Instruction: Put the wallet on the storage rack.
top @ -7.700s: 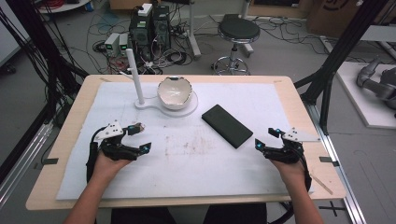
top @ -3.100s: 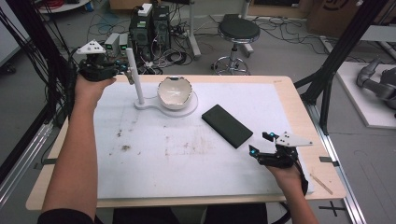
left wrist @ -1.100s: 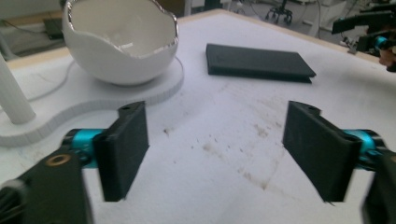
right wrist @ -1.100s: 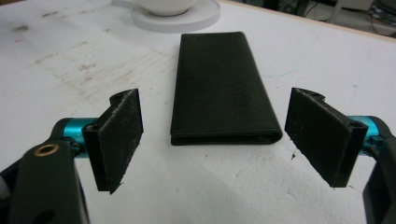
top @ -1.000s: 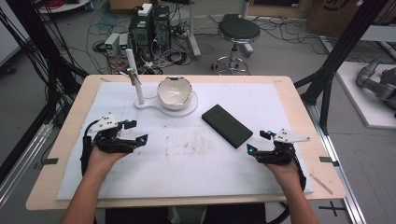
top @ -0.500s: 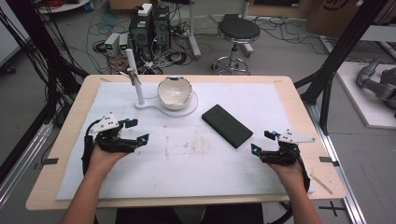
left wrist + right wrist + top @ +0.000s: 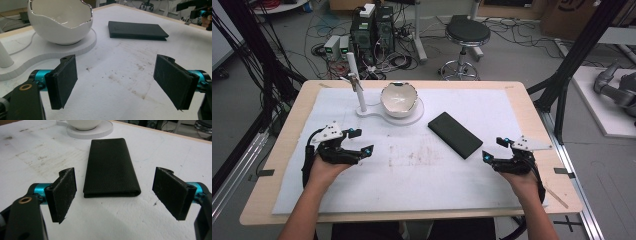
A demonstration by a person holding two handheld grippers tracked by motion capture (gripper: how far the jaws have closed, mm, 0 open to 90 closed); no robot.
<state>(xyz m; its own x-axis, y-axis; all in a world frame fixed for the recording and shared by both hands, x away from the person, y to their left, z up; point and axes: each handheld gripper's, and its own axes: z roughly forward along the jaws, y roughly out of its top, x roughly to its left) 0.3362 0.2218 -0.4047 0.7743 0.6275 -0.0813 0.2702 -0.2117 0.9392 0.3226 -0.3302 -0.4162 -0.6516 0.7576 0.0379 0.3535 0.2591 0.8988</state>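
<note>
Both tools gape: right tool [image 7: 113, 197] faces the wallet [image 7: 110, 167], left tool [image 7: 116, 82] the bowl [image 7: 60, 20].

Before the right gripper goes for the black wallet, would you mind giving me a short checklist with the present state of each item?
1. Right gripper open: ok, jaws stand wide apart with nothing between them.
2. Black wallet lined up: ok, it lies flat just ahead, its near short end facing the jaws.
3. Jaw opening wider than that end: ok, by the right gripper view.
4. Path to the wallet clear: ok, only stained white mat lies between.
5. Left gripper out of the way: ok, open, resting at the mat's left side.
6. White bowl apart from the wallet: ok, a gap shows.
</note>
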